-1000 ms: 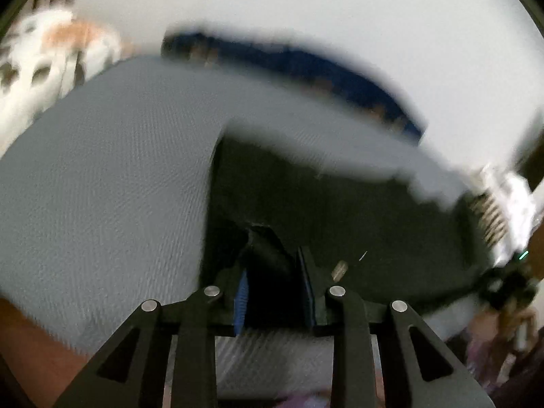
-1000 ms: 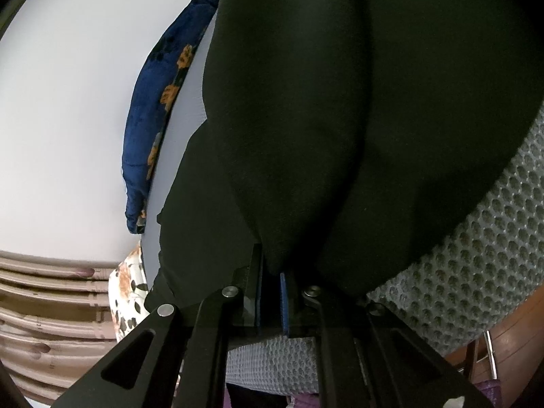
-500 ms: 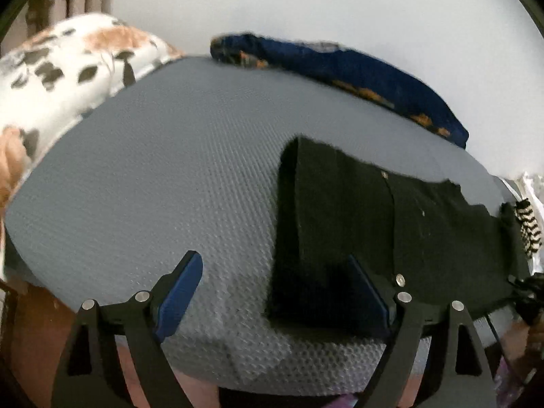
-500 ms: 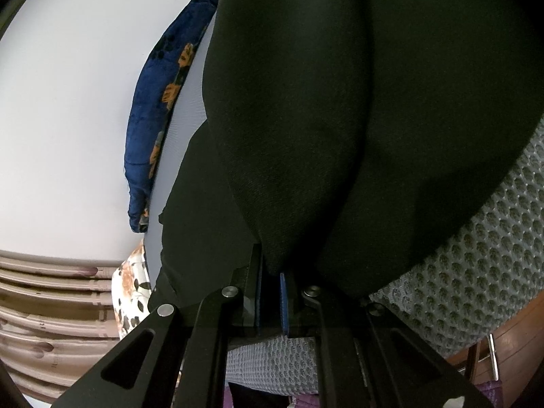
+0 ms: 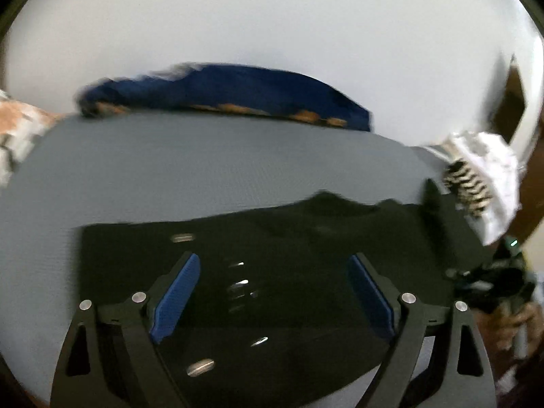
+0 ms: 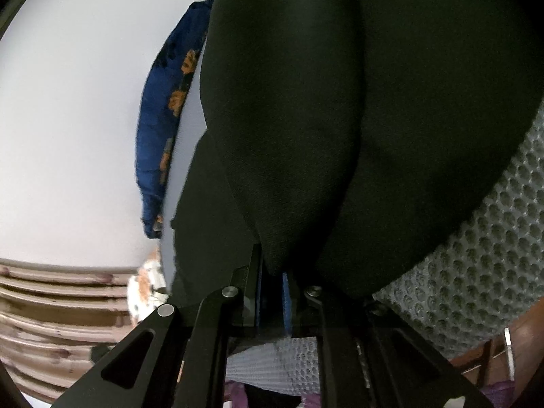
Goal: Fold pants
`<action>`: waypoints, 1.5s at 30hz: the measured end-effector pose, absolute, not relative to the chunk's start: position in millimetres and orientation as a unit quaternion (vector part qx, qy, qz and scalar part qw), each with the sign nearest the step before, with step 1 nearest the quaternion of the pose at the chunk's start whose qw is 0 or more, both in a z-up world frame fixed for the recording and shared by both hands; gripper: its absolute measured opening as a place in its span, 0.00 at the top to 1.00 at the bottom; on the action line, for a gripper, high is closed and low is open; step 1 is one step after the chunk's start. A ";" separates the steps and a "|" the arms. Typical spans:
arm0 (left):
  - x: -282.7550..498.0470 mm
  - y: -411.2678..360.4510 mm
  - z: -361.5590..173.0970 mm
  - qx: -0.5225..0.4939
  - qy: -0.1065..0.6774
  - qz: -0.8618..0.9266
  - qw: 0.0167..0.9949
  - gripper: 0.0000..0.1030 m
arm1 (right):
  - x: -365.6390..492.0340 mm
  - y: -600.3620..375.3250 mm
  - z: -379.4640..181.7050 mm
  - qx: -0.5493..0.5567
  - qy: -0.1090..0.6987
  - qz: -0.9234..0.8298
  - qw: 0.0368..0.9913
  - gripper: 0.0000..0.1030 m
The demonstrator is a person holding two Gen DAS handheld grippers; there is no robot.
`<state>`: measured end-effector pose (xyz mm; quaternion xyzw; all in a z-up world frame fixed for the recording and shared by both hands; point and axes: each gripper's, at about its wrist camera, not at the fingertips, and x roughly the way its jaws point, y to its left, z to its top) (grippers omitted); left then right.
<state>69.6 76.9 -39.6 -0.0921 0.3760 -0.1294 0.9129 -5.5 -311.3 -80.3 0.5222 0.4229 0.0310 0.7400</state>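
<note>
Between our right hand-held gripper's [image 6: 272, 301] blue pads a fold of the black pants [image 6: 340, 119] is pinched; its jaws stand almost together and are easing apart slightly, the cloth bulging up just beyond them over the grey textured bed [image 6: 476, 255]. Our left hand-held gripper [image 5: 272, 292] hangs with jaws wide and still widening, nothing between its pads [image 5: 175, 299], and the one pair of pants [image 5: 306, 238] lies flat on the bed [image 5: 204, 163] right beneath and ahead of it, several metal buttons showing. We can read no label or writing anywhere. Beyond the pants, at the bed's far edge, lies one blue cloth with orange flowers [image 5: 238, 91]; off to the right sits one striped bundle [image 5: 469, 187].
</note>
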 end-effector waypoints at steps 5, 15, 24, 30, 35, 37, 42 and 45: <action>101.1 63.2 -80.9 -0.046 0.418 -0.109 0.901 0.18 | -0.1 -315.0 -71.7 0.551 0.385 0.078 0.736 0.87; 98.3 54.3 -99.1 -0.020 0.419 -0.108 0.901 0.16 | 44.6 -369.1 -69.9 0.614 0.316 0.120 0.713 0.73; 96.3 49.3 -98.3 -0.001 0.418 -0.102 0.903 0.13 | 76.2 -438.6 -77.0 0.687 0.192 0.103 0.694 0.67; 96.4 43.9 -100.4 0.014 0.419 -0.101 0.902 0.09 | 88.5 -462.5 -54.4 0.655 0.168 0.080 0.732 0.73; 96.7 39.5 -102.5 0.028 0.422 -0.099 0.901 0.07 | 88.3 -472.8 -31.3 0.615 0.166 0.057 0.769 0.92; 96.8 38.6 -103.1 0.030 0.422 -0.100 0.900 0.07 | 86.8 -474.9 -22.4 0.603 0.167 0.045 0.779 0.92; 96.4 36.8 -104.3 0.034 0.423 -0.100 0.900 0.06 | 66.8 -476.6 -12.9 0.569 0.197 -0.007 0.799 0.95; 96.2 36.8 -104.7 0.035 0.423 -0.100 0.900 0.06 | 53.9 -478.6 -16.4 0.558 0.210 -0.036 0.802 0.95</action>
